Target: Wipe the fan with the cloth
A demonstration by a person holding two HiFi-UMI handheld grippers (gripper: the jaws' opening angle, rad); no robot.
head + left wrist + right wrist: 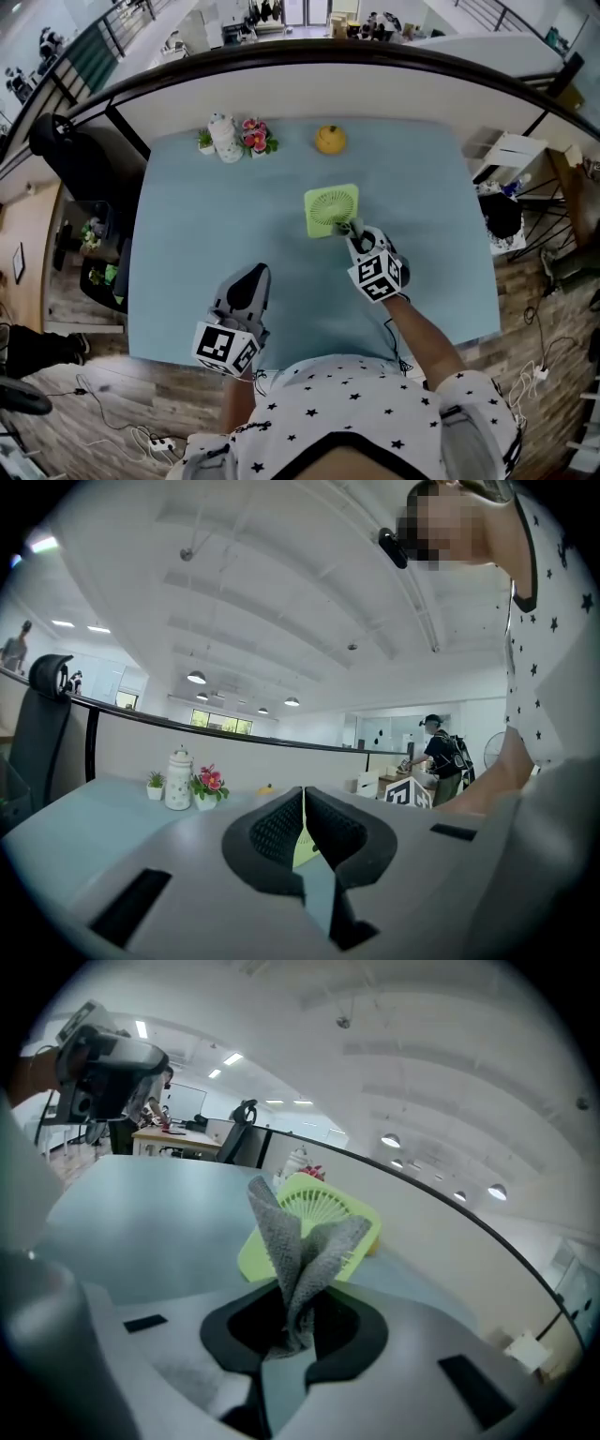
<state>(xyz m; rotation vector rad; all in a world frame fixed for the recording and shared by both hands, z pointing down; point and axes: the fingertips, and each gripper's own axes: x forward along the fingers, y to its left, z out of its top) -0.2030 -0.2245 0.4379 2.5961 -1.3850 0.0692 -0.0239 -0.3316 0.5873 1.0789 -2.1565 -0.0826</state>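
Okay, we start at the right gripper [295, 1309]: its jaws are clamped on a grey cloth [298, 1246], which stands up out of them in a bunched fold. Just past the cloth we see the green square fan [323, 1201] with its round grille facing the gripper; in the right gripper view the cloth overlaps the grille, but we can't tell whether they touch. In the head view this gripper sits at the fan's near right corner, with its marker cube toward the person. The left gripper [304, 819] has its jaws pressed together with nothing between them, only a thin slit at the tips. It hangs over the near part of the light blue table [187, 244], to the left and well apart from the fan. The fan sits about mid-table, grille turned upward; we can't tell if it lies flat or is propped. At the far edge of the table we see a white jar [223, 138], a pot of pink flowers [255, 137] just beside it, a tiny green plant [205, 142] and a yellow round object [329, 140] beyond the fan. The person wears a star-print shirt [356, 394].
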